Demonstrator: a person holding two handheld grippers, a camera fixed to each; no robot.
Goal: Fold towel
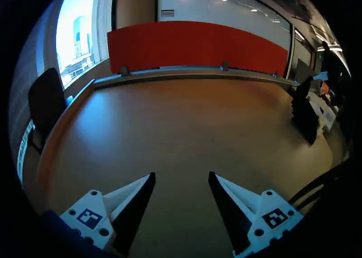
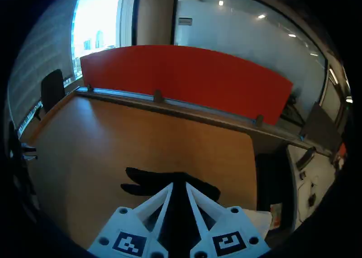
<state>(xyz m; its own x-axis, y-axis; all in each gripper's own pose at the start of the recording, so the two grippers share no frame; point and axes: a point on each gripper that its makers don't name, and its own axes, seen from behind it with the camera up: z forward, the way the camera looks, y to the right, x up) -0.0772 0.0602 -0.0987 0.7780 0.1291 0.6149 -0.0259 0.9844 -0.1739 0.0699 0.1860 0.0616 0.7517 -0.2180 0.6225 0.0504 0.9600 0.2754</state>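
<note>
Left tongs [image 1: 181, 176] gape apart above the bench [image 1: 181, 122]; right tongs [image 2: 178, 185] pinch a dark towel [image 2: 145, 179] at six o'clock, red partition [image 2: 181, 77] at twelve.

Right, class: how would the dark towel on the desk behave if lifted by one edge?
Likely floppy: the dark towel lies flat with an irregular outline on the desk. Probably light, being so thin. Pushed, it should bunch, not roll.

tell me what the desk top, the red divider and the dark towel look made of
desk top: probably wood-look laminate, smooth, with a soft sheen.
red divider: matte, perhaps fabric-covered; no glare on it.
dark towel: soft cloth, judging by its limp, uneven outline; weave too dark to tell.
</note>
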